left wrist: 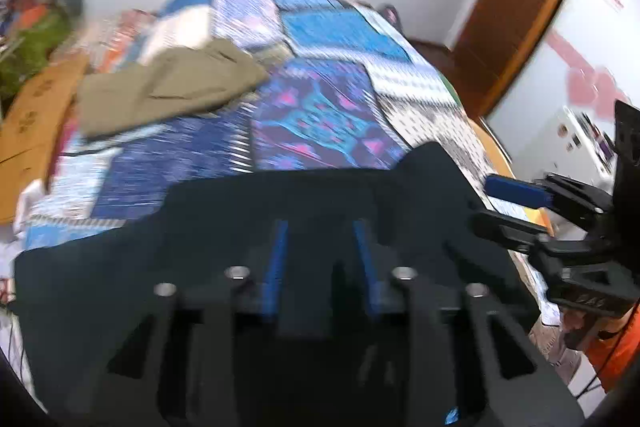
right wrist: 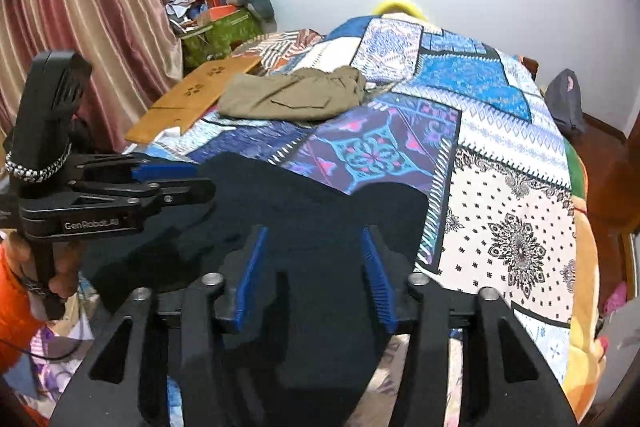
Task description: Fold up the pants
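The dark pants [right wrist: 280, 211] lie flat on the near part of the bed [right wrist: 516, 227], directly beneath and ahead of both tools. In the right wrist view the right tool [right wrist: 314, 267] stands over the cloth with its blue-padded fingers [right wrist: 376, 279] apart; dark fabric fills the gap between them, but whether the pads press on it cannot be told. The left tool [right wrist: 192, 181] enters that view from the left, held by a hand [right wrist: 60, 275] below an orange sleeve [right wrist: 12, 307], its tips at the near left edge of the pants. In the blurred left wrist view the left tool [left wrist: 320, 259] shows a narrow gap between its blue pads [left wrist: 276, 267], with dark cloth behind; grip or release cannot be told here either. The right tool [left wrist: 516, 203] appears at the right edge, over the corner of the garment.

The pants [left wrist: 200, 247] are smooth, matte, near black, lying in a broad flat panel with a curved far edge. The bed carries a patchwork cover in blue, purple and white prints. Farther back lies a crumpled olive-khaki garment [right wrist: 292, 95], and beside it a flat tan cardboard sheet [right wrist: 192, 95].

A green box [right wrist: 220, 35] by the striped curtain [right wrist: 80, 19] holds mixed clutter, details indistinct.
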`<state>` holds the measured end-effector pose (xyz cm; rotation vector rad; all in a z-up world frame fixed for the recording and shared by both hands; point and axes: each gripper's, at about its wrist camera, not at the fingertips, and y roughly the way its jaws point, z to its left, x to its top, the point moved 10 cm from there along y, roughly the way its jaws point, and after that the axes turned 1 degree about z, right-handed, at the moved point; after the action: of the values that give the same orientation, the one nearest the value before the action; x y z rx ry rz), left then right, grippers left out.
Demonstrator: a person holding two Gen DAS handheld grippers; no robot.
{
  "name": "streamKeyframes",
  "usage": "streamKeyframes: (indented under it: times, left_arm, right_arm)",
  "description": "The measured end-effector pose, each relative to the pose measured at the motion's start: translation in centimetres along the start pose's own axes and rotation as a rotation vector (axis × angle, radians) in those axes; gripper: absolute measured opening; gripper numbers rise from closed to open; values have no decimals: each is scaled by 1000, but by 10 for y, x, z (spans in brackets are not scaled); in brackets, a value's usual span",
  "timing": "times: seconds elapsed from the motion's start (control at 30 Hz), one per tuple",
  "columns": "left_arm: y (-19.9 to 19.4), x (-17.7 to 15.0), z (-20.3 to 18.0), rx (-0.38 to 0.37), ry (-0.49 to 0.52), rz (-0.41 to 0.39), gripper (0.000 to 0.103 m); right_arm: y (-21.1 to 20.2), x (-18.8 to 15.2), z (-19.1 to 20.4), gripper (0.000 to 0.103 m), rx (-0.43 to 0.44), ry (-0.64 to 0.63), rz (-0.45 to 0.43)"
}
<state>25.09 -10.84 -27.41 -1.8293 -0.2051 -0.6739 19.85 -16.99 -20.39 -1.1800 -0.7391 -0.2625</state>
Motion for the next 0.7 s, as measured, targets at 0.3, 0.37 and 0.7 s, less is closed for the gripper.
streamKeyframes:
  times: [0.3,0.37,0.7]
  left_arm:
    - [54,-15,18,104,5,115,16]
    - [53,-16,28,134,5,106,9]
    - [39,-21,34,241,74,68,8]
  right_arm:
    - [18,-48,-12,23,17,-34,101]
    - [12,-53,-13,23,9,-44,104]
    - [-20,-85,-12,22,-10,-19,135]
